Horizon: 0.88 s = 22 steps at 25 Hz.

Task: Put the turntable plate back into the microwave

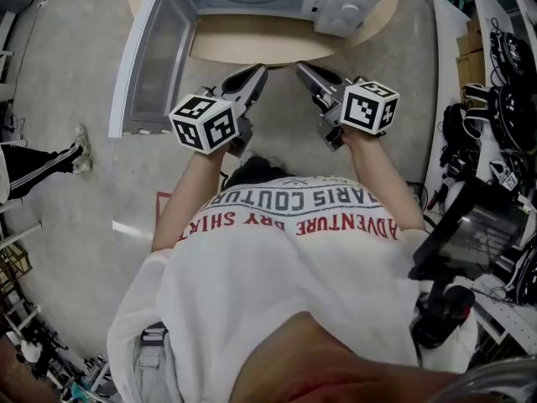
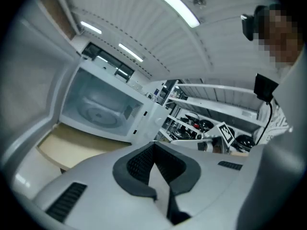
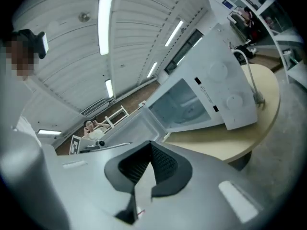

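1. Table (image 1: 252, 47): round, with a pale wooden top, and the microwave is borne on it. The far edge is cut off at the top of the head view.
2. Microwave (image 1: 344, 2): white, with the cavity open toward the person. The placing itself is judged done. The step in hand is taken to be a check of the seating, followed by closing. The body is best left unshoved on the table. The back of the cavity is cut off in the head view.
3. Door (image 1: 155, 53): swung wide open at the left of the head view. It is best pushed on its outer face with closed jaws, in one slow arc, until the latch is felt. The latch itself cannot be made out in any view.
4. Left gripper (image 1: 257, 74) and right gripper (image 1: 302, 69): both are held side by side near the table edge and pointed at the cavity. On each, the jaws are pressed together and nothing is held between them.
5. Turntable plate (image 2: 98, 114): it is seen as a pale ringed disc lying on the cavity floor in the left gripper view. It should be confirmed flat and centred before the door is moved. Whether it is seated on its hub and roller ring cannot be told, as the glass is faint against the white interior. In the right gripper view it is too blurred to be read.
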Each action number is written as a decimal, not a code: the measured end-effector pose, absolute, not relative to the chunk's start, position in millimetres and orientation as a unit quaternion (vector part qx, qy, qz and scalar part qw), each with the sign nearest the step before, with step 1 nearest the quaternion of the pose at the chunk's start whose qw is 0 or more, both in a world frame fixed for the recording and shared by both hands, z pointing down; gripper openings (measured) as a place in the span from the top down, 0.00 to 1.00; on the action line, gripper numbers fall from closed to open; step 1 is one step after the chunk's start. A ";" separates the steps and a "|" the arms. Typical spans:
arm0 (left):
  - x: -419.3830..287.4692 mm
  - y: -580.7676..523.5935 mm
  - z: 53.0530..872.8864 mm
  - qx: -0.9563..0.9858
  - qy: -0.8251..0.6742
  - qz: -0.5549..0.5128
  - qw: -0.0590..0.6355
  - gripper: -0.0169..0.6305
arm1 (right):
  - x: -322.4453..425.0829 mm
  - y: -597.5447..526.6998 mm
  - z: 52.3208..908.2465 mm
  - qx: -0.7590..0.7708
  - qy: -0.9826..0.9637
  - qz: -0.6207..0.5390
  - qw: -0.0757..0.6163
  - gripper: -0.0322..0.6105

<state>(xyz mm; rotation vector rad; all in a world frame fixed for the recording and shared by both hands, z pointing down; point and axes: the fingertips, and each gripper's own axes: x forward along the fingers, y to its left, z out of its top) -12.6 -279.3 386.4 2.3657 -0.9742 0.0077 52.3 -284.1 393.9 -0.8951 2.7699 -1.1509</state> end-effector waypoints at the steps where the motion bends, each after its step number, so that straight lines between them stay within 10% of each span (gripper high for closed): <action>1: -9.8 -262.1 378.8 0.893 -0.360 0.014 0.270 0.97 | 55.0 -266.0 383.8 -0.280 0.892 -0.354 0.001 0.95; 22: -77.5 204.8 310.7 0.943 -0.271 0.087 0.170 0.97 | -50.2 219.2 330.6 -0.260 0.939 -0.219 -0.055 0.95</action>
